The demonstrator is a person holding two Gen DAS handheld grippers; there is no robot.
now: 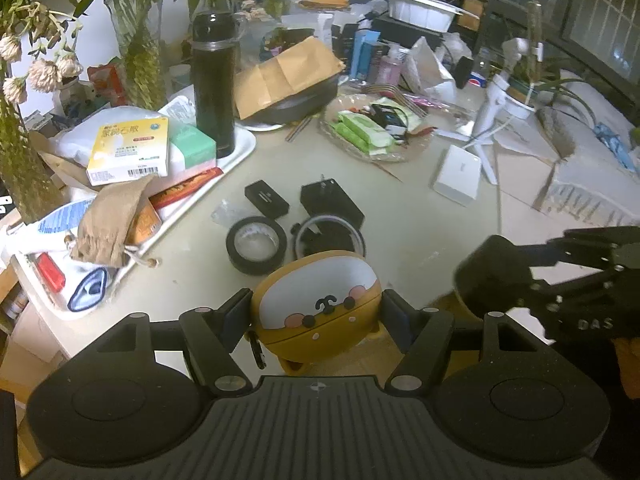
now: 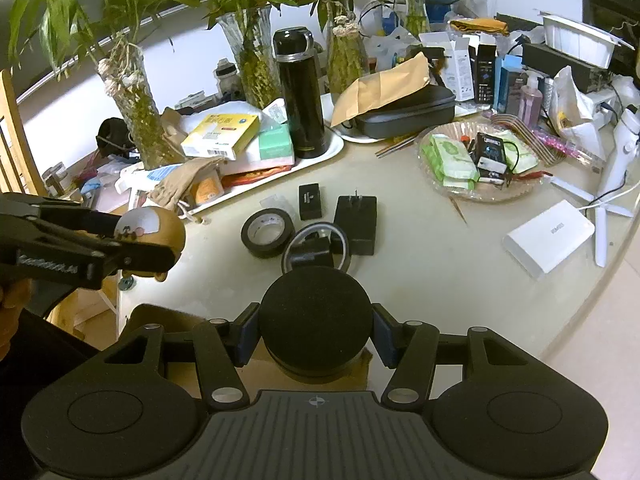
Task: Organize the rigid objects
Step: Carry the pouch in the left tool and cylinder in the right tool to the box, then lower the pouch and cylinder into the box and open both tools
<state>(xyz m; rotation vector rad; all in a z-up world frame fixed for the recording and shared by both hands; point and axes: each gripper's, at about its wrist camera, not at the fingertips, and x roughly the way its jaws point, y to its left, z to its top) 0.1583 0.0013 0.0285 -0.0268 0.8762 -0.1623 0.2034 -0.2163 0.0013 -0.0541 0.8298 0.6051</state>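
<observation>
A: Item one, nearest: left gripper; jaws closed onto cartoon-face case, pads on its two flanks; case held off the desk, over the near edge; white face panel up and away from the camera, its wider axis running across between the fingers.

B: Item two: right gripper; jaws closed onto black round puck, one pad on each side; puck's flat fuzzy face turned up and forward; round, so no long axis to speak of; also aloft above the near edge of the desk.

A: Relation between the two: in the right wrist view the left gripper sits off to the left with the case; in the left wrist view the puck sits off to the right; apart, not touching.

B: Item three, just beyond on the desk: clear-rimmed ring with a dark block inside it; black tape roll lying flat beside its left; black plug adapter behind, prongs pointing to the far edge, long axis near-to-far; small black box likewise lengthwise near-to-far.

A: Judgement: that cluster lies straight ahead of both grippers; the right looks the nearer to the ring; any set-down there would go forward and down.

B: Item four, farther: white tray toward the far left, carrying black flask, upright; white box toward the right edge, lying aslant.
</observation>
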